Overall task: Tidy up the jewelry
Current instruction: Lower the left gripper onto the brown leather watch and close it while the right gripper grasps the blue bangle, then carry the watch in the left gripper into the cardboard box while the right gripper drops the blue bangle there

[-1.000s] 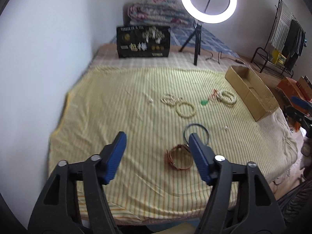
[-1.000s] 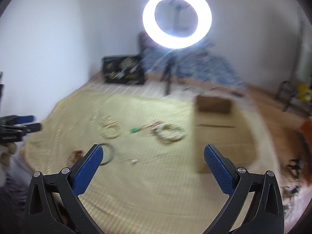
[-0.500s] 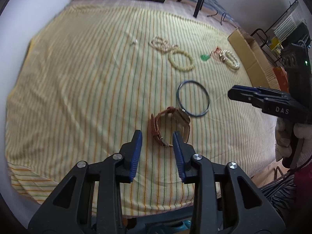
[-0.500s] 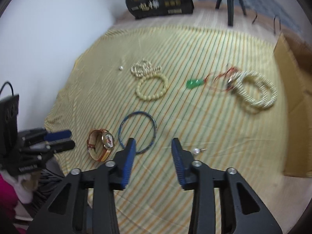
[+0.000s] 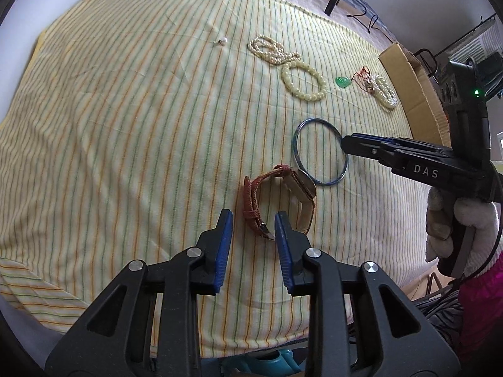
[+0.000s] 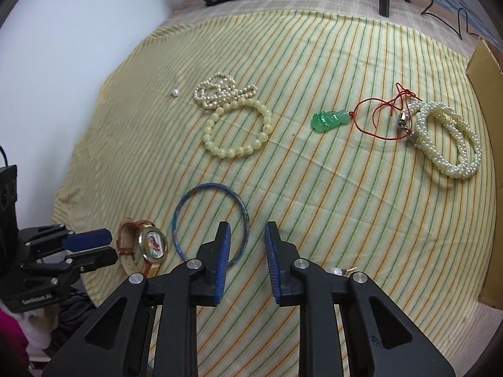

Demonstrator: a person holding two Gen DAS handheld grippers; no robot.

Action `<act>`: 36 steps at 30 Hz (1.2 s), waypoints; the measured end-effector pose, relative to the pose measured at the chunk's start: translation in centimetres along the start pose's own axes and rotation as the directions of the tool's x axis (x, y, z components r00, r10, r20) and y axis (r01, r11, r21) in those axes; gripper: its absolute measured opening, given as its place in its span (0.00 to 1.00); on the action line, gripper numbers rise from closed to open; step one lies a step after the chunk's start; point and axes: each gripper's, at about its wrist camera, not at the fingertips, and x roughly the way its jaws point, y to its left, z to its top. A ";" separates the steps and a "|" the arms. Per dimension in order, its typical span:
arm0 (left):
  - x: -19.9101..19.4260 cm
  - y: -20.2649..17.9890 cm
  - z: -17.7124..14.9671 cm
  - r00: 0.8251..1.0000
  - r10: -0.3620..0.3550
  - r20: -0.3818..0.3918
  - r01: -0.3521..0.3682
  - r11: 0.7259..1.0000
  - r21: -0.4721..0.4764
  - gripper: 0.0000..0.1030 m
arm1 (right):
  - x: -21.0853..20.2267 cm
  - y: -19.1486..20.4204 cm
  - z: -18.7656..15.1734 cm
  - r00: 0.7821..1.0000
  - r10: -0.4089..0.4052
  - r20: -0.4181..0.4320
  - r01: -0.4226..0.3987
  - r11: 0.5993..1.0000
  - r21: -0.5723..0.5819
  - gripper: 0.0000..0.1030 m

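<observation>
So both grippers are down low over the bed (image 5: 125,125) right now, each lined up on its own piece. The left gripper (image 5: 253,220) has the watch (image 5: 279,201) just ahead of its tips. The watch lies on its side, with the strap looped up off the sheet. The buckle end of the brown strap sits right between the two blue pads, near the right one. The jaws are closing and already narrow, but I can't see the pads pressing on the strap yet, so I'd say nothing is held. The loop's long axis runs away from the gripper, roughly along its pointing line, with the face at the far right.

The right gripper (image 6: 246,235) is over the near right arc of the bangle (image 6: 210,220). That's a thin blue ring lying flat, so no real long axis. Its rim passes between the pads, close to the left one. These jaws are closing too, pretty narrow, with no contact that I can make out.

The left gripper is nearer the watch and the right is nearer the bangle, which sit just beside each other. The beads (image 6: 237,130), the jade pendant (image 6: 330,119) and the pearl bracelet (image 6: 446,141) lie farther up the sheet, well away from both. The box (image 5: 411,94) is off at the right edge, which I'm guessing is where things go
</observation>
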 end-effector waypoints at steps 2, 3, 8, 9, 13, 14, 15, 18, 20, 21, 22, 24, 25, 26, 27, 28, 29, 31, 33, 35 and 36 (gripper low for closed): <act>0.5 0.0 0.2 1.000 0.004 -0.013 -0.004 1.000 -0.004 0.25 | 0.8 0.2 0.3 1.000 -0.028 0.000 0.028 0.999 -0.026 0.18; 0.6 0.0 0.1 1.000 0.006 -0.017 -0.006 1.000 -0.004 0.23 | 1.0 0.5 0.3 0.999 -0.042 0.001 0.042 0.998 -0.041 0.18; 1.6 0.1 0.4 0.999 0.023 -0.031 -0.023 1.000 -0.001 0.15 | 2.0 2.4 0.4 0.992 -0.128 0.012 0.128 0.983 -0.131 0.10; 1.7 0.1 0.4 0.999 0.023 -0.032 -0.023 1.000 -0.002 0.14 | 2.1 2.8 0.4 0.990 -0.140 0.015 0.141 0.979 -0.150 0.07; 2.0 -0.3 0.5 0.999 0.042 -0.018 -0.042 0.999 0.003 0.11 | 2.1 3.6 0.4 0.988 -0.152 0.031 0.155 0.972 -0.177 0.04; 1.9 -0.4 0.5 0.999 0.045 -0.012 -0.045 0.999 0.006 0.09 | 2.0 3.6 0.3 0.989 -0.146 0.035 0.150 0.973 -0.174 0.03; 1.7 -0.5 0.4 0.999 0.049 -0.004 -0.049 0.999 0.009 0.09 | 1.8 3.7 0.3 0.989 -0.141 0.040 0.146 0.974 -0.171 0.03; 1.2 -0.6 0.3 0.998 0.056 0.014 -0.056 0.998 0.014 0.08 | 1.0 3.9 0.5 0.987 -0.148 0.067 0.158 0.972 -0.176 0.03; 0.9 -0.5 0.2 0.998 0.059 0.025 -0.060 0.998 0.015 0.08 | 0.0 4.3 0.4 0.985 -0.152 0.087 0.165 0.970 -0.179 0.03; 0.6 -0.5 0.2 0.998 0.058 0.033 -0.058 0.998 0.012 0.08 | -0.8 4.0 0.5 0.984 -0.150 0.097 0.166 0.970 -0.179 0.03; 0.4 -0.5 0.3 0.997 0.058 0.041 -0.059 0.998 0.011 0.08 | -1.3 4.1 0.5 0.983 -0.150 0.109 0.168 0.969 -0.179 0.03; -0.2 -0.7 0.2 0.996 0.055 0.064 -0.056 0.998 0.013 0.08 | -2.3 3.6 0.0 0.978 -0.157 0.139 0.182 0.965 -0.188 0.03; -0.5 -0.9 0.3 0.996 0.053 0.075 -0.055 0.998 0.014 0.08 | -2.8 3.3 -0.1 0.975 -0.162 0.149 0.189 0.963 -0.191 0.03; -0.8 -1.1 0.4 0.995 0.050 0.086 -0.051 0.999 0.016 0.08 | -3.3 3.3 -0.1 0.973 -0.164 0.163 0.195 0.962 -0.192 0.02; -1.1 -1.2 0.4 0.994 0.044 0.095 -0.046 0.999 0.018 0.08 | -3.8 3.1 -0.1 0.971 -0.163 0.173 0.195 0.962 -0.190 0.02; -1.3 -1.5 0.5 0.994 0.041 0.102 -0.043 0.999 0.020 0.08 | -4.6 3.1 -0.4 0.969 -0.164 0.187 0.199 0.962 -0.185 0.02; -1.5 -1.8 0.6 0.993 0.038 0.112 -0.041 0.999 0.026 0.08 | -5.1 3.1 -0.6 0.966 -0.168 0.198 0.205 0.962 -0.183 0.02; -1.7 -2.5 0.8 0.992 0.035 0.123 -0.040 0.998 0.042 0.08 | -5.8 3.5 -0.8 0.958 -0.181 0.222 0.224 0.957 -0.183 0.02; -1.9 -3.6 1.0 0.990 0.032 0.137 -0.040 0.998 0.057 0.08 | -6.3 3.1 -0.4 0.953 -0.185 0.242 0.230 0.958 -0.173 0.02; -1.9 -4.5 1.4 0.989 0.023 0.144 -0.033 0.997 0.069 0.08 | -7.1 2.4 -0.2 0.947 -0.189 0.262 0.235 0.959 -0.158 0.02; -2.0 -5.0 1.6 0.989 0.017 0.150 -0.028 0.997 0.074 0.08 | -7.7 2.1 -0.2 0.942 -0.194 0.274 0.241 0.959 -0.151 0.02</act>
